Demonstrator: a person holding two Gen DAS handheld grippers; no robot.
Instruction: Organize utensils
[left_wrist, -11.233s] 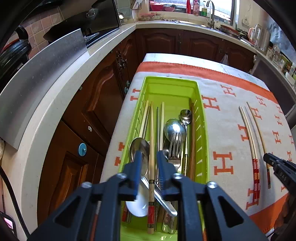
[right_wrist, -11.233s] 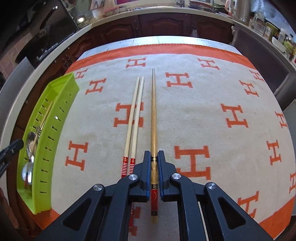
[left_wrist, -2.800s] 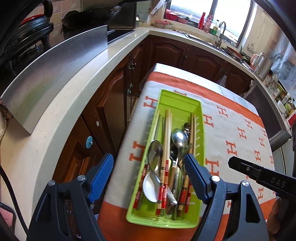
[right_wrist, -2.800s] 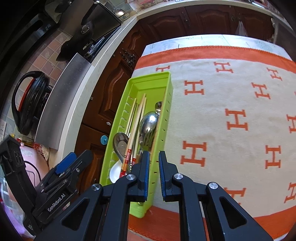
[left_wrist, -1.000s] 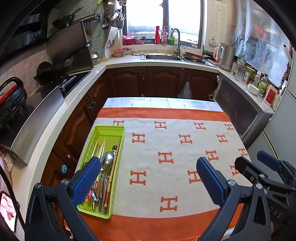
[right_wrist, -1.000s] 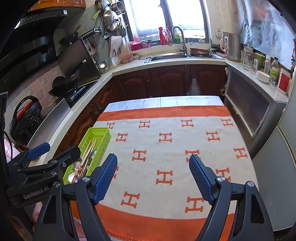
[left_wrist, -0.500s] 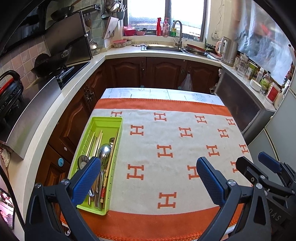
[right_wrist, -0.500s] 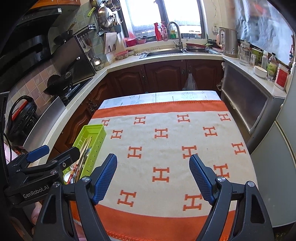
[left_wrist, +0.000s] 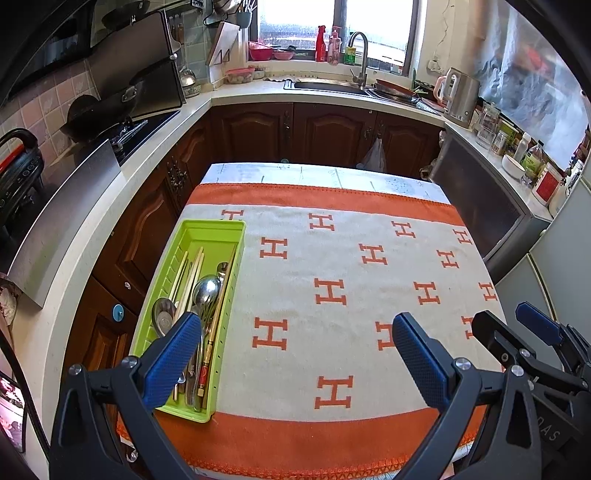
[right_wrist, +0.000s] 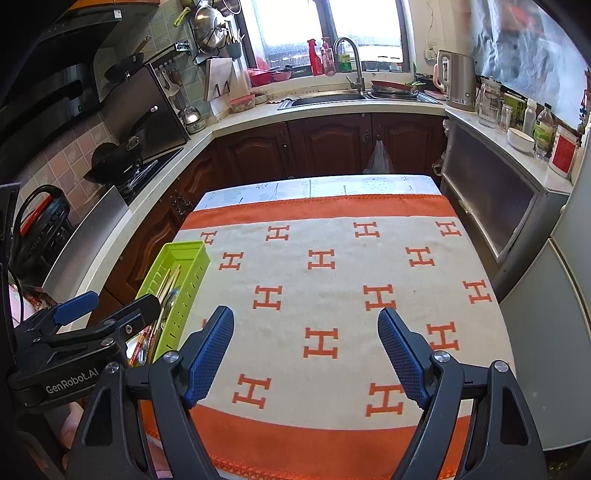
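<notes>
1. We see the left gripper (left_wrist: 295, 354) with its jaws wide and nothing between them, hanging above the near edge of the tabletop (left_wrist: 332, 177).
2. The right gripper (right_wrist: 306, 350) is likewise wide and empty, above the orange-patterned cloth (right_wrist: 332, 295).
3. The utensils (left_wrist: 201, 306), spoons and chopsticks, lie lengthwise in the green tray (left_wrist: 218, 227) at the left edge of the cloth. We see no loose utensil on the cloth in either view.
4. Judgement: sorting looks complete; the step in hand is a final check and retreat.
5. To do it well, we keep both grippers clear of the tray wall, since it sits close to the tabletop's edge and a nudge could tip it off.
6. We scan the cloth's far corners before finishing; the fisheye rim hides detail there.
</notes>
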